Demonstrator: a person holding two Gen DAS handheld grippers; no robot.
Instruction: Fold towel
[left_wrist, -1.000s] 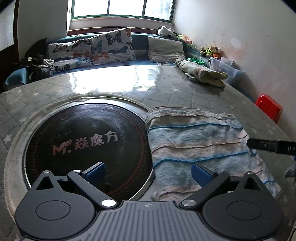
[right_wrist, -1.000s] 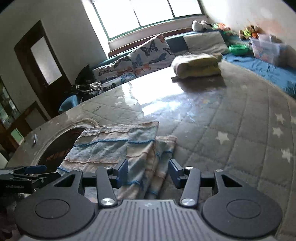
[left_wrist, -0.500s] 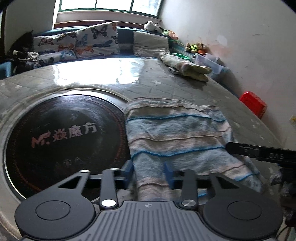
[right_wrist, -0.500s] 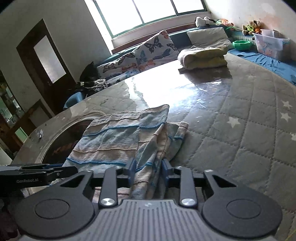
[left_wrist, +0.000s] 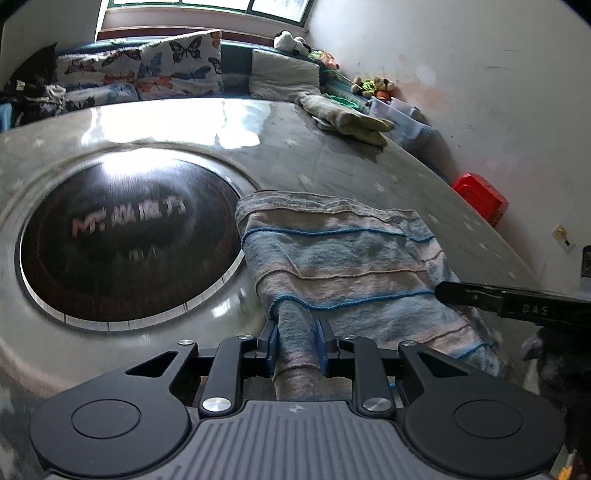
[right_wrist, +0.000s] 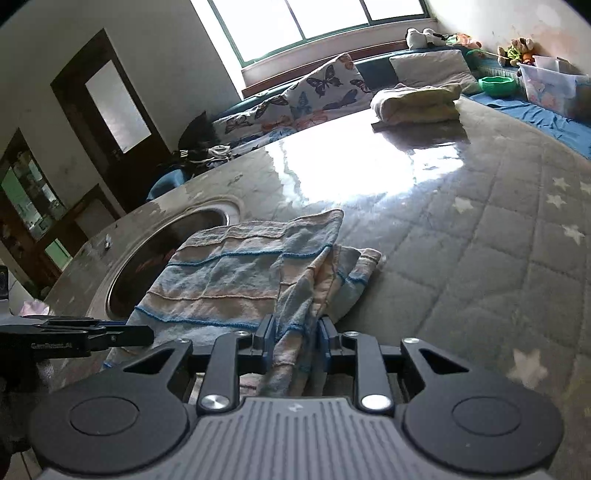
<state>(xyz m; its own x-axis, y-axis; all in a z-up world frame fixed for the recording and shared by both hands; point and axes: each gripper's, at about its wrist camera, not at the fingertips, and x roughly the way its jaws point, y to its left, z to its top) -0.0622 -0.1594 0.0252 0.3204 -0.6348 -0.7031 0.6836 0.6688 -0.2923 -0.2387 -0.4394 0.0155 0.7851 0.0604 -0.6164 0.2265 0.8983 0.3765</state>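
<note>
Both grippers, left (left_wrist: 295, 341) and right (right_wrist: 293, 338), are now clamping the towel's (left_wrist: 343, 258) near corners, having just closed; lifting looks next.

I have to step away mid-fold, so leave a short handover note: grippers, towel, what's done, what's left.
Left gripper: jaws shut on the near edge of the striped towel.
Right gripper: jaws shut on the same edge, at its bunched right end.
The towel lies on the quilted table, its left part overlapping the round black hotplate.
Done: both grasps.
Left: lift, carry the edge to the far side, release.
</note>
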